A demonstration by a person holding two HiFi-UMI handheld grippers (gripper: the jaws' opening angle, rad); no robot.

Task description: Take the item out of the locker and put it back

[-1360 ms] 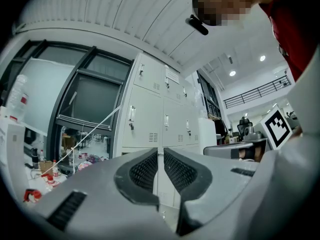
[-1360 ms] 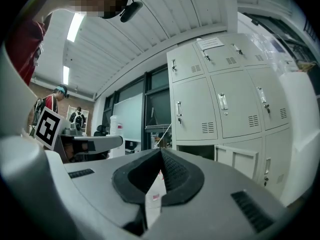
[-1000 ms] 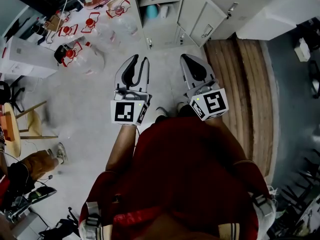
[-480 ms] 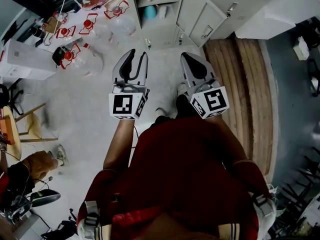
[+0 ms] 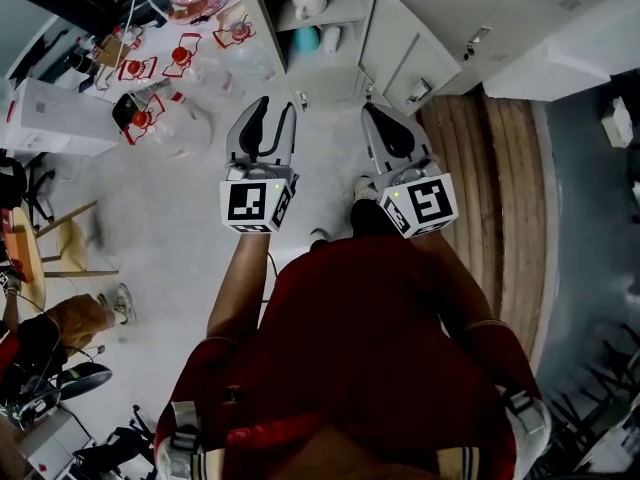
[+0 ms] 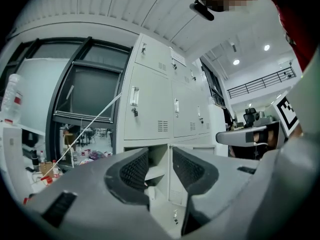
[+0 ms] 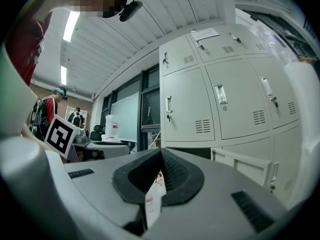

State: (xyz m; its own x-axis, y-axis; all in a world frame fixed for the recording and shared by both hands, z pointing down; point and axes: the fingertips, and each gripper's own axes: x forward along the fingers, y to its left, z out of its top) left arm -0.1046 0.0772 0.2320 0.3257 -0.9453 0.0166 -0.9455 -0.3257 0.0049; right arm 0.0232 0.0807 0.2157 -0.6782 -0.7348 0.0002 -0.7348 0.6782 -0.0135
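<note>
The left hand-held gripper (image 5: pixel 277 110) hovers over the floor (image 5: pixel 200 218), its jaws opening with nothing between them. Beside it, the right hand-held gripper (image 5: pixel 375 114) is closed, its tips touching. Ahead, the locker (image 5: pixel 325 76) stands with its door (image 5: pixel 420 53) open. A white item (image 5: pixel 309 3) sits on its shelf and a teal item (image 5: pixel 305 38) below.

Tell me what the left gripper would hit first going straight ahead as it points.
Most likely the open locker: the left gripper, jaws opening with nothing between them, aims at the shelf inside it. Depth is unclear.
</note>
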